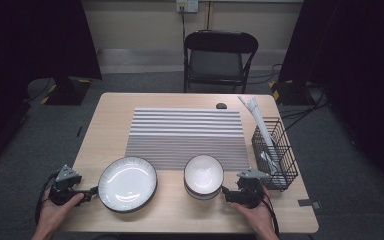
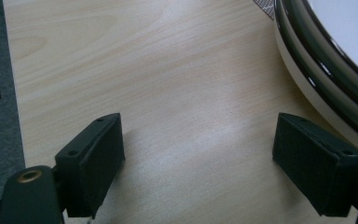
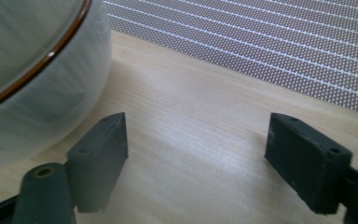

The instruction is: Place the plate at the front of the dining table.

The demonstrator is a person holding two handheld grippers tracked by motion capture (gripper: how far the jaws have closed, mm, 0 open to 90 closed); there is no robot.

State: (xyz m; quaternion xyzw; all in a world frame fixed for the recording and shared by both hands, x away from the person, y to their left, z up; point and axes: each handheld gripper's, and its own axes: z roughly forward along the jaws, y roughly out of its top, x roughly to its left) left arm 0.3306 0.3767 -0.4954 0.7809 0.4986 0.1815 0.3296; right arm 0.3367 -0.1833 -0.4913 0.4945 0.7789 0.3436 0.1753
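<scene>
Resting, left gripper (image 1: 93, 190): low on the table (image 1: 110, 115), jaws spread wide and empty, just beside the plate's left edge.
Right gripper (image 1: 225, 192): jaws wide apart, holding nothing, close to the bowl's right side.
Plate (image 1: 127, 183): near the table's front left; looks like glazed ceramic, so likely stiff, fairly heavy, slippery and breakable. Its dark rim (image 2: 326, 74) is the only hold; pinch it deep.
Bowl (image 1: 203, 176): front centre, apparently stacked on another; smooth wall (image 3: 51, 107), likely fragile. Grip across the lip.
Striped mat (image 1: 187, 137): behind both dishes.
</scene>
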